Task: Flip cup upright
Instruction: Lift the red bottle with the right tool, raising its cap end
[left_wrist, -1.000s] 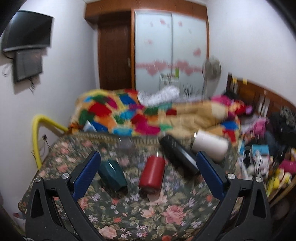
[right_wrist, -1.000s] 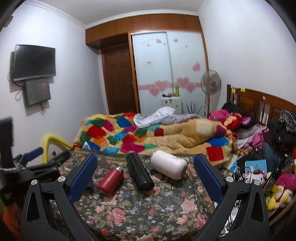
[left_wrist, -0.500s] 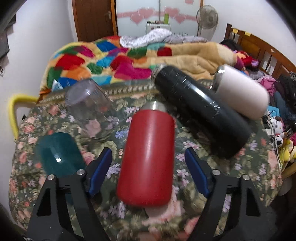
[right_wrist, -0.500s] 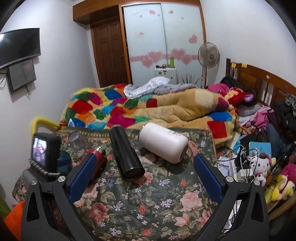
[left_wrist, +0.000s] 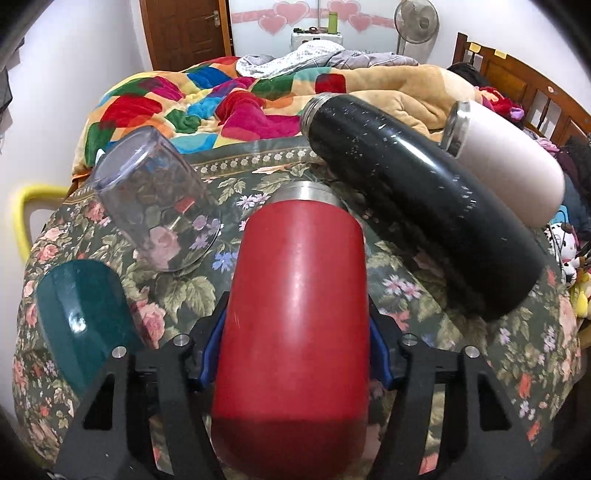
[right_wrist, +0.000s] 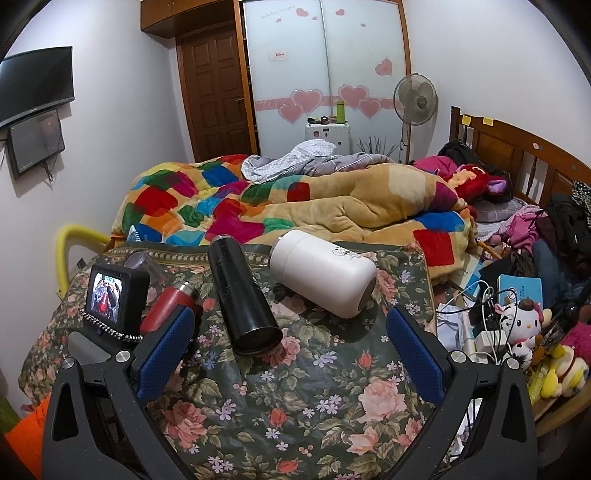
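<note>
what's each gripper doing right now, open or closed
Left gripper: closed around the red cup, which lies on its side.
Right gripper: open, holding nothing.

Behind the floral cloth (right_wrist: 303, 406): patchwork blanket (right_wrist: 258, 199) heaped on bed w/ wooden headboard (right_wrist: 517, 147) at right. Back wall – brown door (right_wrist: 216, 92), sliding wardrobe w/ pink hearts (right_wrist: 325, 74), standing fan (right_wrist: 415, 99), small white cabinet (right_wrist: 328, 134) w/ green bottle (right_wrist: 340, 111) on top. TV (right_wrist: 35, 83) on left wall, yellow bar (right_wrist: 70, 240) below it; plush toys (right_wrist: 524, 321) & cables at right edge.
</note>
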